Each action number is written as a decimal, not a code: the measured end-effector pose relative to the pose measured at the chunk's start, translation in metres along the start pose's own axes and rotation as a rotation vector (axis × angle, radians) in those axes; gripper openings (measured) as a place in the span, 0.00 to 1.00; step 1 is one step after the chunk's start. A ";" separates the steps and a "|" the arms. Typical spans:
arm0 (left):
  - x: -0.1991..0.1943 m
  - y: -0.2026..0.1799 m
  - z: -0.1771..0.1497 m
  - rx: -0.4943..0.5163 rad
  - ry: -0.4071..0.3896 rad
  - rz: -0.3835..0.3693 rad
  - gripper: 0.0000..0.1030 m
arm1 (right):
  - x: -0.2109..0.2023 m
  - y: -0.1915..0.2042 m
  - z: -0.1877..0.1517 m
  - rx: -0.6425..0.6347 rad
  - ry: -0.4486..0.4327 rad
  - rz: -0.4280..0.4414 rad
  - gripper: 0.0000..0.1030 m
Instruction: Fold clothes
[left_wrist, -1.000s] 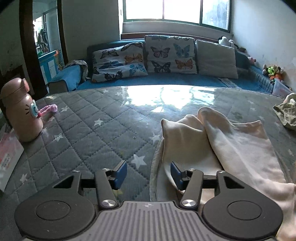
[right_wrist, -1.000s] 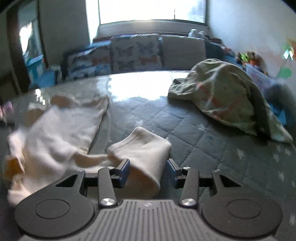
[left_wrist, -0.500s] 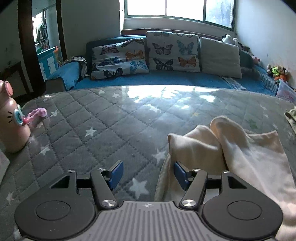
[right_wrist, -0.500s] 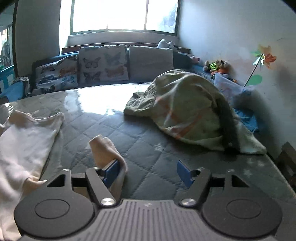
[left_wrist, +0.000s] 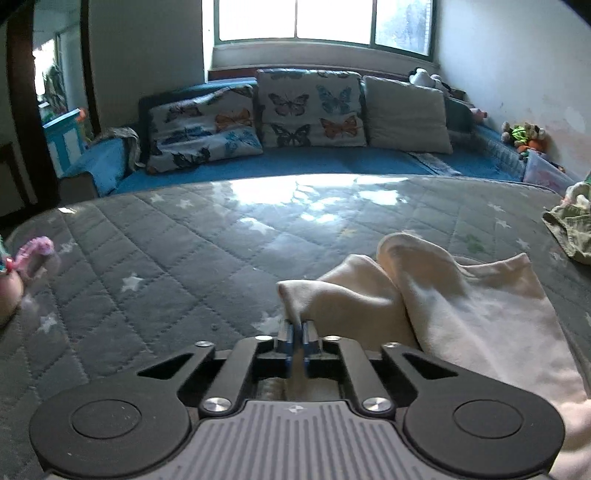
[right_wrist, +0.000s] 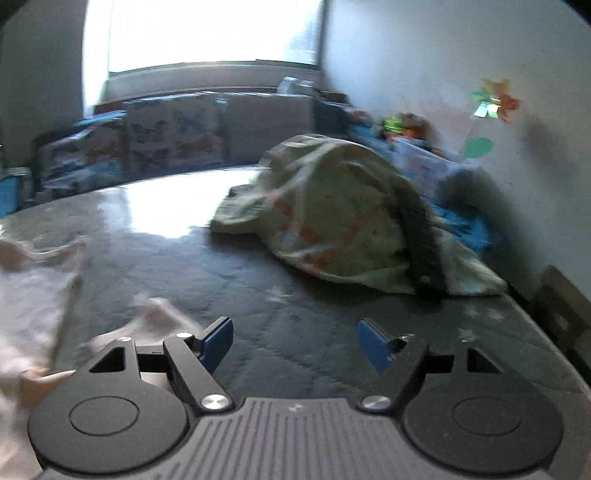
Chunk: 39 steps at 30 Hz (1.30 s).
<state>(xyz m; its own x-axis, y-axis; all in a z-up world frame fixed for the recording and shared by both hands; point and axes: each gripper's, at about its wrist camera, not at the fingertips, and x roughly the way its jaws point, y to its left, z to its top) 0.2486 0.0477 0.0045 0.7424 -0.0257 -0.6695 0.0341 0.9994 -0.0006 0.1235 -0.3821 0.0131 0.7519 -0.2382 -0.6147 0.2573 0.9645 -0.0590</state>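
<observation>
Left gripper (left_wrist: 295, 341) pinching corner of cream garment (left_wrist: 461, 306) (rest lying rightward on quilted mattress (left_wrist: 166, 251)). Right gripper (right_wrist: 295, 341) gaping wide, gripping nothing; cream garment lying leftward, green blanket heap (right_wrist: 343, 210) sitting ahead.

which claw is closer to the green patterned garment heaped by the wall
Right. The right claw is open and faces the green patterned garment across bare mattress. The left claw is shut on the cream garment, with the green one only at its view's far right edge.
</observation>
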 end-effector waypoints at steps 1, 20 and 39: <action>-0.003 0.001 0.000 -0.003 -0.009 0.011 0.02 | -0.003 0.006 -0.001 -0.021 -0.002 0.045 0.87; -0.100 0.080 -0.042 -0.160 -0.046 0.226 0.02 | 0.004 0.008 -0.009 -0.036 -0.005 -0.054 0.92; -0.156 0.107 -0.073 -0.186 0.031 0.271 0.38 | -0.006 0.047 0.015 -0.090 0.055 0.242 0.87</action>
<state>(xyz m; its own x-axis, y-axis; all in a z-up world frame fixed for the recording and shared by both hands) 0.0877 0.1600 0.0546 0.6871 0.2396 -0.6859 -0.2868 0.9569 0.0469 0.1402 -0.3374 0.0254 0.7506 0.0051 -0.6608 0.0171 0.9995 0.0271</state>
